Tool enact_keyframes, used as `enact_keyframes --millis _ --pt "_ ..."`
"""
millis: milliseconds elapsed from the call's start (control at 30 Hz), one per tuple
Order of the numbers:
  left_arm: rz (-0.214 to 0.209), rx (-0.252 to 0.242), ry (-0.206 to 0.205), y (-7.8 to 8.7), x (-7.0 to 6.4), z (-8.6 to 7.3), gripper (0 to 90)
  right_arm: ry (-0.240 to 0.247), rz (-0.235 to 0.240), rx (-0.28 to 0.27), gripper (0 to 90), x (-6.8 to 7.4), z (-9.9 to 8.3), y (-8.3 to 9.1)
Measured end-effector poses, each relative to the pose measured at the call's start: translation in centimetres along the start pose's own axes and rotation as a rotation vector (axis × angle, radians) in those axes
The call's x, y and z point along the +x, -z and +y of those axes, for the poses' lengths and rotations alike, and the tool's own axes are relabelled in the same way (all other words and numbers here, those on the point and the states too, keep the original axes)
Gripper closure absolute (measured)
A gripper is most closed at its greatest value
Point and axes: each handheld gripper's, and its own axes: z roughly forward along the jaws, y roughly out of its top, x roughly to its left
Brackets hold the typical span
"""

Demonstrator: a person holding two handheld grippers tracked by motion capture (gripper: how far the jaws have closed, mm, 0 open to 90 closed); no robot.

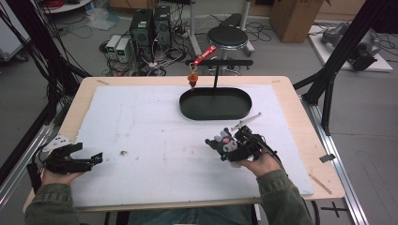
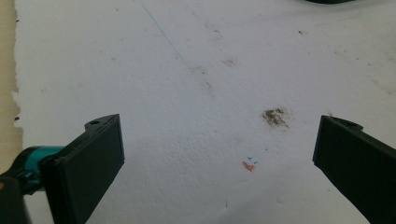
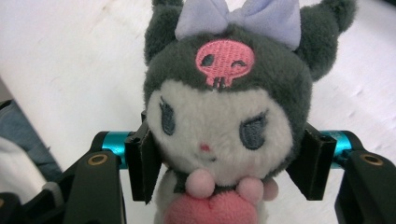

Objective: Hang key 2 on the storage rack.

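The right gripper [image 3: 224, 163] is clamped on the sides of a plush toy [image 3: 226, 121], upright between its jaws, bow away from and face toward that gripper's camera, while the left gripper [image 2: 217, 158] rests empty, jaws wide apart, over the white mat [image 2: 187, 70].

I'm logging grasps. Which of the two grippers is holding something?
The right gripper: its jaws clamp a grey plush toy by the head. The left gripper stands wide open over the bare white mat.

One plush toy [image 3: 224, 126], two grippers — left gripper [image 1: 96, 158] and right gripper [image 1: 225, 149] — one black oval tray [image 1: 215, 104], one red tag [image 1: 205, 55], one stool [image 1: 227, 36], one white mat [image 1: 155, 136]
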Motion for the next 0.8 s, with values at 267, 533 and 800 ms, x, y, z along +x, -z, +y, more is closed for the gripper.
enact_keyframes --millis 267,533,800 --pt "-0.008 0.014 -0.011 -0.2 -0.2 -0.1 2.4 0.009 -0.013 0.000 38.6 -0.9 3.7 1.4" --pt "-0.030 0.016 0.003 -0.3 0.2 -0.1 2.4 0.029 -0.034 -0.024 40.1 -1.6 6.5 2.5" --pt "-0.036 0.013 0.007 -0.4 0.2 0.0 2.4 -0.014 -0.058 -0.068 40.9 -3.3 7.4 3.4"
